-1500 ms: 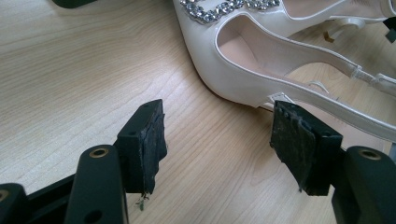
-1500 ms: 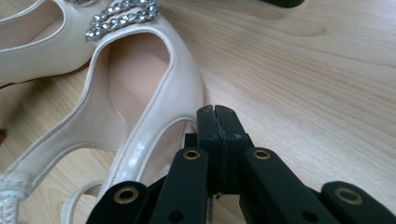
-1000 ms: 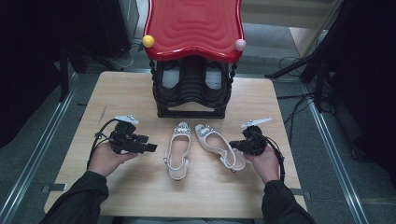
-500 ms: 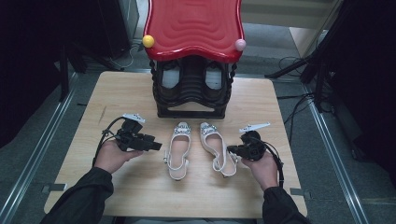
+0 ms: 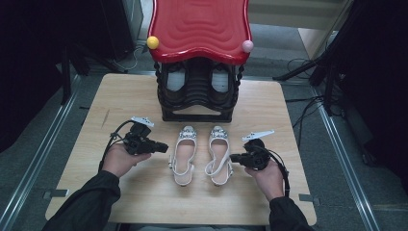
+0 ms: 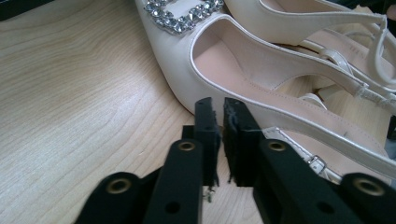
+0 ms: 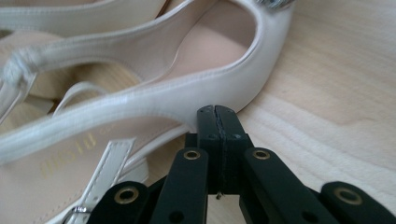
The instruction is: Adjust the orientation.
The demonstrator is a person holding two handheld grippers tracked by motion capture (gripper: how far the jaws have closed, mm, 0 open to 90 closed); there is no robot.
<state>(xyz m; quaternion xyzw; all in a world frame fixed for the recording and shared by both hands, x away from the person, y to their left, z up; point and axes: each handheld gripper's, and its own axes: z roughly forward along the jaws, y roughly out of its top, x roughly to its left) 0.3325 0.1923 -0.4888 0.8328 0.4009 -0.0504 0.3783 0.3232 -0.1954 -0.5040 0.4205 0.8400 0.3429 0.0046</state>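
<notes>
Two white slingback shoes with rhinestone buckles lie side by side on the wooden table point(image 5: 120, 96), toes pointing away from me. My left gripper point(image 5: 166, 147) lies level just left of the left shoe point(image 5: 183, 156). Its jaws have just been closing and stand all but together point(image 6: 218, 105), with nothing between them, tips beside the left shoe point(image 6: 187, 51). My right gripper point(image 5: 232, 157) is shut and empty. Its tips point(image 7: 215, 112) rest against the outer side of the right shoe point(image 5: 219, 154), seen up close as the white upper point(image 7: 177, 98).
A black shoe rack point(image 5: 197, 91) with a glossy red wavy top point(image 5: 199, 29) stands at the table's far middle, with a yellow ball point(image 5: 152, 42) and a pink ball point(image 5: 247, 46) at its front corners. Cables trail from both grippers.
The right shoe's heel has swung left, so the pair now lies parallel. The left gripper's jaws have closed. Both hands have stayed nearly in place.
</notes>
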